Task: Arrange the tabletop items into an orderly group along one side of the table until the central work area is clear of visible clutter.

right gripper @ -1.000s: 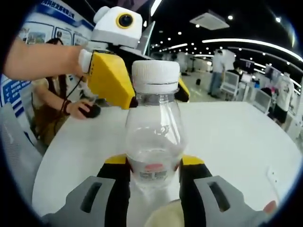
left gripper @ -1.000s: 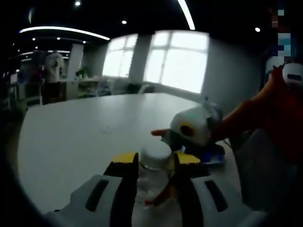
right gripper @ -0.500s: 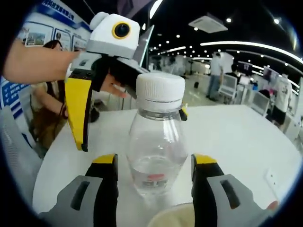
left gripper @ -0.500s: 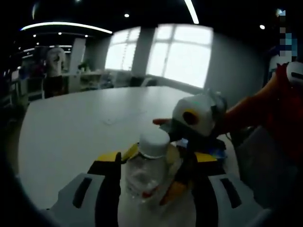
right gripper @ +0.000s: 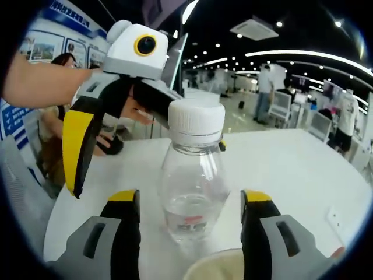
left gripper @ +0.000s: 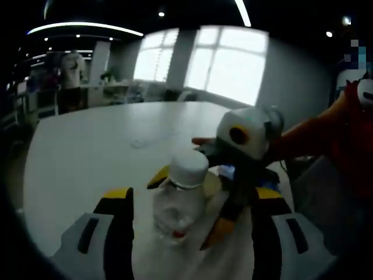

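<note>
Clear plastic water bottle [right gripper: 193,175], white screw cap [right gripper: 196,122], small amount of water at base, red-marked label low on body. Standing upright on white desk [right gripper: 291,169], near its front edge, long axis vertical.

Right tool [right gripper: 190,205]: jaws spread wide, one either side of bottle, neither touching; bottle centred in the gap, straight ahead along the jaws. Nothing gripped.

Left tool [left gripper: 189,201]: likewise spread open, bottle [left gripper: 175,198] between and just ahead, holding nothing. In right gripper view, reaching in from opposite side, yellow-tipped jaws [right gripper: 78,146] flanking bottle near cap height.

Judged: both tools about equally near, facing each other across the bottle; a straight close by either would seize it mid-body.

Pale round rim [right gripper: 215,265], possibly a cup, at bottom of right gripper view; identity uncertain. Blue item [left gripper: 228,171] behind right tool, unclear.
</note>
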{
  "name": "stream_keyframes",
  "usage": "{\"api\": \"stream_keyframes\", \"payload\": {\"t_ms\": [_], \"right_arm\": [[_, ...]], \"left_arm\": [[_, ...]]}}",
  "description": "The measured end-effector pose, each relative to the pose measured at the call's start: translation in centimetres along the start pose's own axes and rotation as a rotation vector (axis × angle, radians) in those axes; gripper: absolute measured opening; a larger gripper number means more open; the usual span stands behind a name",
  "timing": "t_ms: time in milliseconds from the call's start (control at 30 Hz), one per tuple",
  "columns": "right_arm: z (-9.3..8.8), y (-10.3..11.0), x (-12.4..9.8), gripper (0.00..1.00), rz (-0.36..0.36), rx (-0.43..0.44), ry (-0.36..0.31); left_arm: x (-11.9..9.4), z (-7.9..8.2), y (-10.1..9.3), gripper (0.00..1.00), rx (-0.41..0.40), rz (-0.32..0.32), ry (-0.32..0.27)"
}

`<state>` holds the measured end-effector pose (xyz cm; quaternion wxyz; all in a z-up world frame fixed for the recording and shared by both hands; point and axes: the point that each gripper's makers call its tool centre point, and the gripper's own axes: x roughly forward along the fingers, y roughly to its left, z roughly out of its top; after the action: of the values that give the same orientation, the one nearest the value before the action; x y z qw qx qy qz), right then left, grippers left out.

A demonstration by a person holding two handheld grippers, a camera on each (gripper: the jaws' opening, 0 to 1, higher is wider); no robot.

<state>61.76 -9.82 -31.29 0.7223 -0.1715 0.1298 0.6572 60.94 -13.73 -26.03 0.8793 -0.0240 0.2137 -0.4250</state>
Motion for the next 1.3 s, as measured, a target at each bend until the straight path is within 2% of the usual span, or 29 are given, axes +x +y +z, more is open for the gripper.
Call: {"api": "stream_keyframes", "payload": {"t_ms": [233, 367, 633, 833, 1300], "right_arm": [[0.9, 0.2, -0.6, 0.78, 0.005, -0.002, -0.024], [1.0, 0.3, -0.9, 0.82, 0.007, -0.004, -0.022], [2.5, 0.6, -1.9, 0.88, -0.005, -0.034, -0.057], [2.3, 0.6, -2.8, 0.90, -0.011, -0.046, -0.047], [3.3, 1.3, -5.5, 0.90, -0.032, -0.054, -0.070]], "left_arm": [[-0.1, -0.2, -0.2, 0.91, 0.009, 0.014, 0.006], [-0.3, -0.3, -0.5, 0.94, 0.013, 0.018, 0.018], [-1.0, -0.3, -1.2, 0.95, 0.022, 0.027, 0.019], [-1.5, -0.3, -1.7, 0.97, 0.016, 0.037, 0.009], [-2.1, -1.3, -3.7, 0.99, -0.004, 0.044, 0.002]]}}
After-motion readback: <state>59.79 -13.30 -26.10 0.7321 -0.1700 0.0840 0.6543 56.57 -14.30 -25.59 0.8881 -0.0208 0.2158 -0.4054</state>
